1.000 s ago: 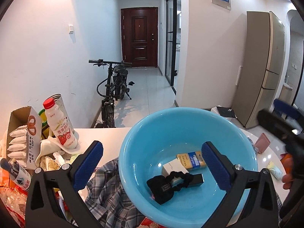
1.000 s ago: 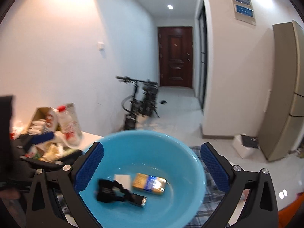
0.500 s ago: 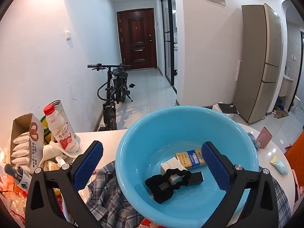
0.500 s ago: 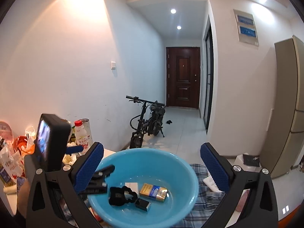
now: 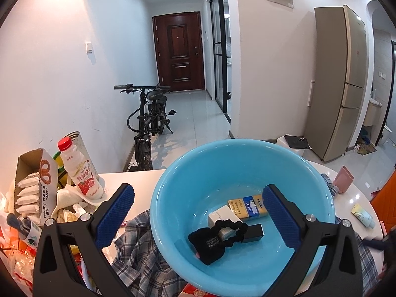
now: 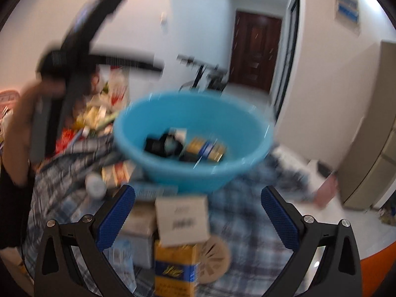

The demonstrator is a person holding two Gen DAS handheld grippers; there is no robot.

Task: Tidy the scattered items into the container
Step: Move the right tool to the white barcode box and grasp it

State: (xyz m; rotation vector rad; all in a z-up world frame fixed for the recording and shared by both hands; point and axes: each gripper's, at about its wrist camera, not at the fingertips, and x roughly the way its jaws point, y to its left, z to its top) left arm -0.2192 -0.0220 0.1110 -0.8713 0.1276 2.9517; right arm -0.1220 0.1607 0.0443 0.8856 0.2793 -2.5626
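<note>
A light blue basin (image 5: 247,163) stands on a plaid cloth (image 5: 138,255) on the white table. It holds a yellow-and-blue pack (image 5: 247,206), a white box (image 5: 220,219), a black block (image 5: 253,232) and a black scrunchie with pouch (image 5: 210,243). My left gripper (image 5: 198,220) is open and empty above the basin's near rim. My right gripper (image 6: 198,217) is open and empty, pulled back from the basin (image 6: 195,148). Below it lie a white box (image 6: 182,219) and a yellow-and-blue pack (image 6: 175,267). The right view is blurred.
At the left stand a red-capped drink bottle (image 5: 79,170), a tin (image 5: 81,146) and a carton of sachets (image 5: 32,188) amid wrappers. A pink cup (image 5: 342,179) and a small tube (image 5: 362,215) sit at the right. A round woven coaster (image 6: 212,259) lies on the cloth.
My right gripper has swung back and down, away from the basin, and now faces loose boxes on the cloth. My left gripper has stayed over the basin, open.
</note>
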